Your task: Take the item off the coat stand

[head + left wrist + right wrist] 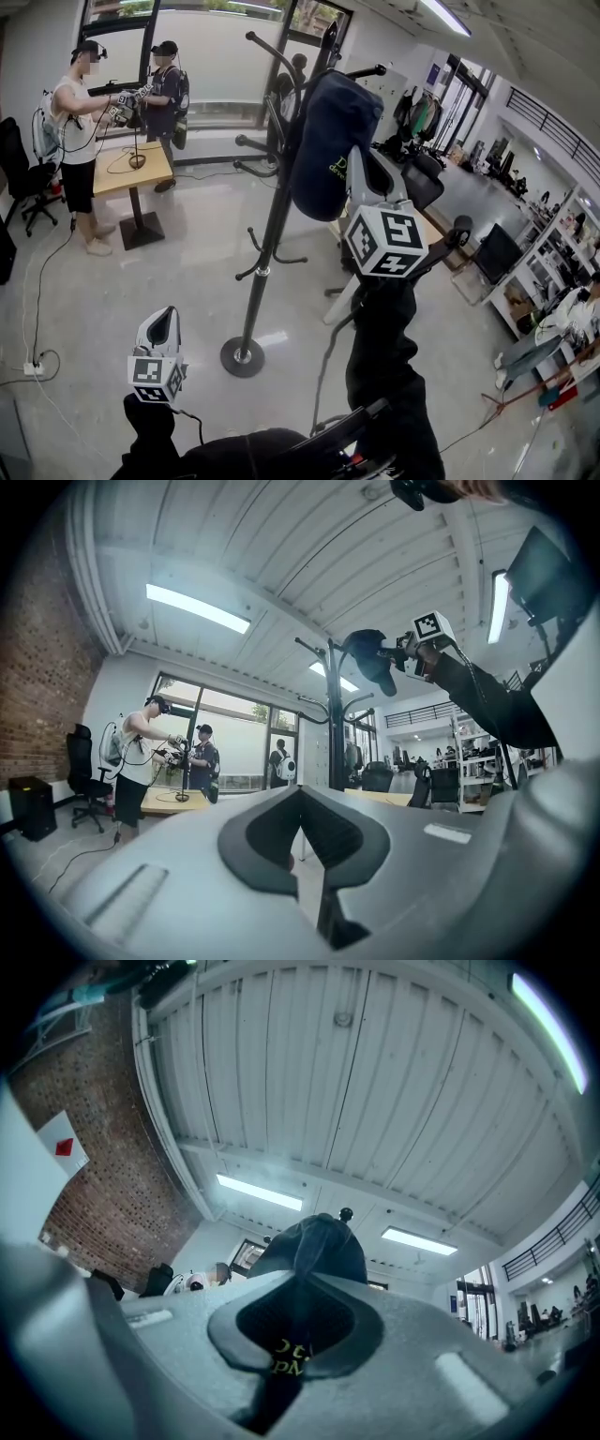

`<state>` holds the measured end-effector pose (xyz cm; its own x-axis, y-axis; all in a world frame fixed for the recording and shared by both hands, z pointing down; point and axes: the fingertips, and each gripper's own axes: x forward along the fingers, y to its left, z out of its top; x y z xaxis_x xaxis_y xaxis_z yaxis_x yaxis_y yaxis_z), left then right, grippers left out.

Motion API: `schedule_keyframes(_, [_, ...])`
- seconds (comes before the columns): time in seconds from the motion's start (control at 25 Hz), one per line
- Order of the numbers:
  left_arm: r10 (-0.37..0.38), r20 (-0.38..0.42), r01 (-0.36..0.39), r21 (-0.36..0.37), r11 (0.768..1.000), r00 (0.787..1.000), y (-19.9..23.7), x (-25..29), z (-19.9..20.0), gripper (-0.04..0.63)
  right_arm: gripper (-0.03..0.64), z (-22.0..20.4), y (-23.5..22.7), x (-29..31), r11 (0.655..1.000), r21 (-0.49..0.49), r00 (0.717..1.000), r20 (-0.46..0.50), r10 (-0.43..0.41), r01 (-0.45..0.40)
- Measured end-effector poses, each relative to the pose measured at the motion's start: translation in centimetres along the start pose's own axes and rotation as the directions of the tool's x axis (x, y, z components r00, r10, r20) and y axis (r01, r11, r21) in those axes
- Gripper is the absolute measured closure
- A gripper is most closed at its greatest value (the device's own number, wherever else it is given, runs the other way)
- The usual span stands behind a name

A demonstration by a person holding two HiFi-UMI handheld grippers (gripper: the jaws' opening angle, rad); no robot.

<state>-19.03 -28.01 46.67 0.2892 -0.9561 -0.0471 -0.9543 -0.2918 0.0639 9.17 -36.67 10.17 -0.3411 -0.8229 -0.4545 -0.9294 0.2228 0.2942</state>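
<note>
While the right gripper pinches the navy cap by its lower edge, the cap hangs on a peg at 1 o'clock of the coat stand. Step: lift-off, probably. Next: raise the cap clear of the peg tip. Left gripper pressed together, empty.

Far left by the window: person in a white top facing a person in dark clothes across a small wooden desk. Black office chair just beside them. Power strip on the floor, and its cable runs up toward the person in white (slack). Shelving on the right. Left gripper view shows a brick wall and ceiling strip lights.
</note>
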Motion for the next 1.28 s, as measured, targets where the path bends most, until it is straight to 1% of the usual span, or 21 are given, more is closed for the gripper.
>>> schedule_keyframes(0.12, [-0.008,0.001,0.008,-0.009,1.000,1.000,-0.2,0.1,0.3,0.592,0.604,0.4,-0.2,-0.2,1.000,-0.003,1.000,0.003,-0.004,0.004])
schedule_keyframes(0.6, [-0.040,0.016,0.040,-0.003,0.999,0.999,-0.8,0.8,0.9,0.592,0.604,1.8,-1.6,-0.9,0.999,-0.023,0.999,0.013,-0.036,0.036])
schedule_keyframes(0.8, [-0.039,0.024,0.039,-0.006,0.999,0.999,-0.8,0.9,1.5,0.592,0.604,3.1,-2.0,-0.9,0.998,-0.041,0.999,0.024,-0.041,0.042])
schedule_keyframes(1.12, [-0.033,0.024,0.033,-0.019,0.999,0.999,0.0,0.5,1.1,0.592,0.604,4.2,-1.7,-1.0,0.997,-0.049,0.998,0.038,-0.050,0.052])
schedule_keyframes(1.28, [-0.039,0.024,0.039,-0.018,0.999,0.999,-0.5,0.8,1.0,0.592,0.603,4.8,-2.4,-1.4,0.997,-0.048,0.997,0.051,-0.057,0.059])
